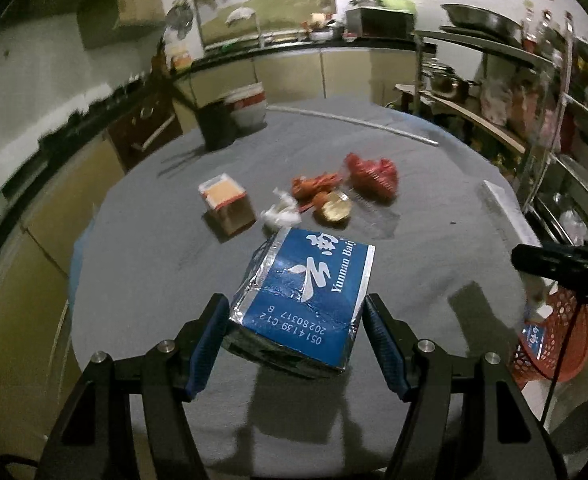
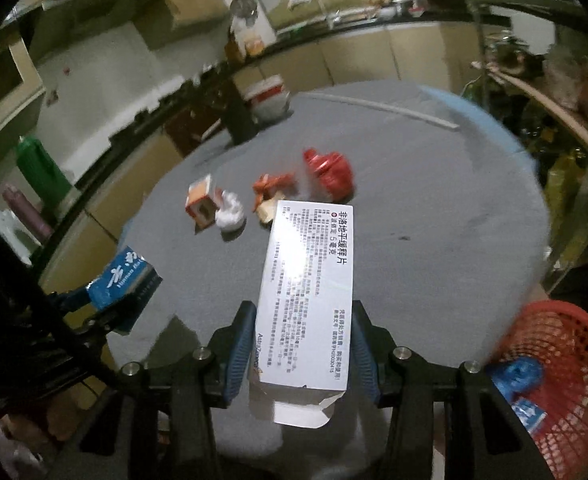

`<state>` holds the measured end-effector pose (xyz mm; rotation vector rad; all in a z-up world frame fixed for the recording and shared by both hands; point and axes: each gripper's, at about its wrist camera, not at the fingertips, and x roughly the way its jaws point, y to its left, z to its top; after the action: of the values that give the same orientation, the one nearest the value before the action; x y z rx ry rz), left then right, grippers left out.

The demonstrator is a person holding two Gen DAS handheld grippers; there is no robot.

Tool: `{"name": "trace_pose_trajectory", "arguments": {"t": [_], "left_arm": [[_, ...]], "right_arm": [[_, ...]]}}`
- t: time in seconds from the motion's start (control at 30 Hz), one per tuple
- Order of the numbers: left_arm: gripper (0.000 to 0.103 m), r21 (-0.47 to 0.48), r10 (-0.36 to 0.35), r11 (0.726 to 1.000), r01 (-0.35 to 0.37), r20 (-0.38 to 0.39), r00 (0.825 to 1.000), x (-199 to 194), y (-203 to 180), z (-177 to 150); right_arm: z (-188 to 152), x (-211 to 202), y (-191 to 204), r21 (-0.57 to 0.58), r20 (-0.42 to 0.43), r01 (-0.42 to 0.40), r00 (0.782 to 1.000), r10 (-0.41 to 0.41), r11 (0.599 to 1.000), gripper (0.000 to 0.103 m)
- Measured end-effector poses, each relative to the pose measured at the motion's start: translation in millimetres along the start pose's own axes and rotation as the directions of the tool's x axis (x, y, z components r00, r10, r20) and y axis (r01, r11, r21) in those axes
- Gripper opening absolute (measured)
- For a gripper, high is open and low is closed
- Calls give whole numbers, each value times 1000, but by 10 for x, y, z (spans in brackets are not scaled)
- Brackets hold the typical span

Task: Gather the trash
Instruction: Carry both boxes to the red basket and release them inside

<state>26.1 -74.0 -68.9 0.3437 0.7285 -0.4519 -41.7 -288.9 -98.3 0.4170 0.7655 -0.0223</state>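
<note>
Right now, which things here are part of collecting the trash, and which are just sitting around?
Part of the job: blue box in the left gripper, white medicine box in the right gripper, red basket, crumpled tissue, red wrapper.

Just lying about: black cup, metal rack.

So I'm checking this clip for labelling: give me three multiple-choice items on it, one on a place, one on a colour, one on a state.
1. Where is the red basket?
A. middle of the table
B. beside the table's edge, on the right
C. on the shelves

2. What colour is the box in the left gripper?
A. blue
B. green
C. yellow

3. The right gripper is:
A. empty
B. shut on the white box
C. out of view

B: the basket sits off the grey table, lower right.
A: blue face with white lettering.
B: both pads press the box's sides.
</note>
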Motion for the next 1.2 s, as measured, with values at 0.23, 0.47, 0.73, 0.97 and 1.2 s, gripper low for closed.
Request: {"name": "trace_pose_trajectory", "arguments": {"t": [0.23, 0.47, 0.73, 0.97, 1.2], "left_arm": [[70, 104, 0, 995, -4, 41, 999, -193, -490, 126], [70, 170, -4, 986, -6, 55, 998, -278, -874, 196], [70, 225, -1, 974, -10, 49, 999, -295, -1202, 261], [70, 285, -13, 958, 0, 43, 999, -254, -1525, 284], [70, 349, -31, 937, 19, 30, 999, -199, -1852, 297]], "right_arm": [[-96, -410, -309, 49, 71, 6, 997, -10, 999, 49], [-214, -728, -563, 92, 123, -7, 992, -4, 996, 49], [-334, -910, -811, 133, 147, -16, 989, -4, 991, 49], [-452, -994, -1087, 186, 157, -24, 988, -6, 982, 49], [-582, -1070, -1388, 251, 160, -24, 987, -17, 968, 49]]}}
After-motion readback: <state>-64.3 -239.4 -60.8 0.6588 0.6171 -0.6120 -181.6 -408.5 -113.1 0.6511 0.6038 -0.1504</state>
